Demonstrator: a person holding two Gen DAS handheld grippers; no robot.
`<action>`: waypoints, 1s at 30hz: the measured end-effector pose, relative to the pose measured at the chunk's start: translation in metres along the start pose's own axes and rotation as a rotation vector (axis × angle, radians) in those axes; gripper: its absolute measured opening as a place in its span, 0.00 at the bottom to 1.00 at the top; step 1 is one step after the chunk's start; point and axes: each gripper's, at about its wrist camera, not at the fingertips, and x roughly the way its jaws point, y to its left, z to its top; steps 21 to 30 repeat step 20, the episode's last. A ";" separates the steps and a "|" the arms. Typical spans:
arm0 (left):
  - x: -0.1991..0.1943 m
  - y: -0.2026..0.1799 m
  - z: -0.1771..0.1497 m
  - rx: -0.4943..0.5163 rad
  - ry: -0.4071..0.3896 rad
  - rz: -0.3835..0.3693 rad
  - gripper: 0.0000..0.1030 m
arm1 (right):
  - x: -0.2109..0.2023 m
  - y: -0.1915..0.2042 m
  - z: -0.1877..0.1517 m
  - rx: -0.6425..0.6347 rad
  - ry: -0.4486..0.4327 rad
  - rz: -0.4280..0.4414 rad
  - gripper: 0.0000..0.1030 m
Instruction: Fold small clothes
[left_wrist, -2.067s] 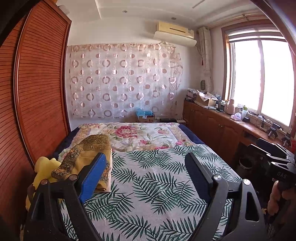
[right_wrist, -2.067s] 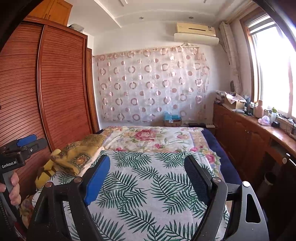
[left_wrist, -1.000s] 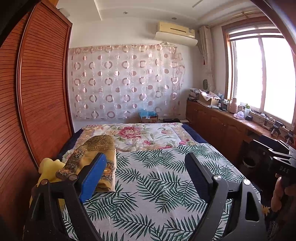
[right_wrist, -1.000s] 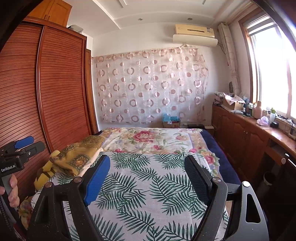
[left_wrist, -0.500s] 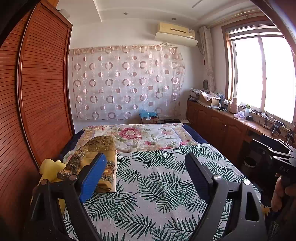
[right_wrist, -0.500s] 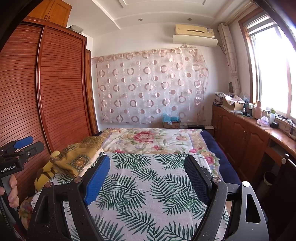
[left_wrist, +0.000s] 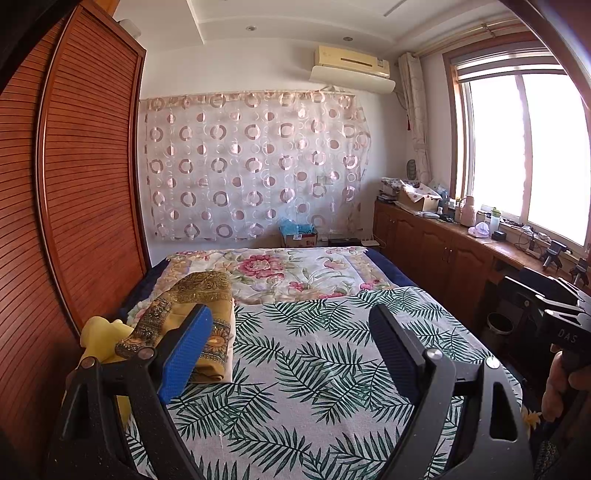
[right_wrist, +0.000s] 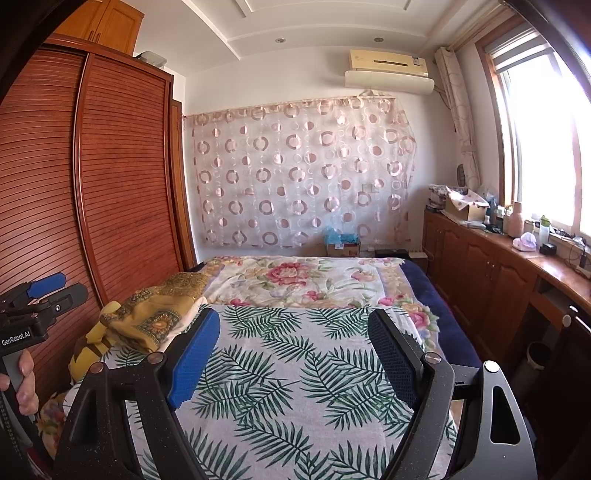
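Note:
A folded mustard-yellow garment with gold embroidered trim (left_wrist: 207, 314) lies at the left edge of the bed, on the palm-leaf sheet (left_wrist: 314, 369). It also shows in the right wrist view (right_wrist: 155, 317). A plain yellow cloth (left_wrist: 98, 339) lies crumpled just left of it. My left gripper (left_wrist: 291, 325) is open and empty, held above the near end of the bed. My right gripper (right_wrist: 293, 328) is open and empty, also above the leaf sheet. Each gripper's body shows at the edge of the other's view.
A slatted wooden wardrobe (left_wrist: 74, 203) stands close along the bed's left side. A floral quilt (left_wrist: 280, 273) covers the bed's far half. Low wooden cabinets (left_wrist: 443, 254) with clutter run under the window on the right. A small bin (left_wrist: 500, 326) stands beside them.
Both views have drifted slightly, the left one rising and pulling back a little. Both grippers stay open and empty. The clothes have not moved.

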 end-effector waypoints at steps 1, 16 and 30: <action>0.000 0.003 0.000 0.000 0.000 0.000 0.85 | 0.000 0.000 0.000 0.000 0.000 0.000 0.81; -0.001 0.000 -0.001 0.002 -0.002 -0.001 0.85 | 0.001 0.001 -0.001 0.002 -0.001 -0.002 0.81; 0.000 -0.001 -0.002 0.003 -0.001 -0.001 0.85 | 0.001 0.003 -0.001 -0.001 -0.002 -0.005 0.81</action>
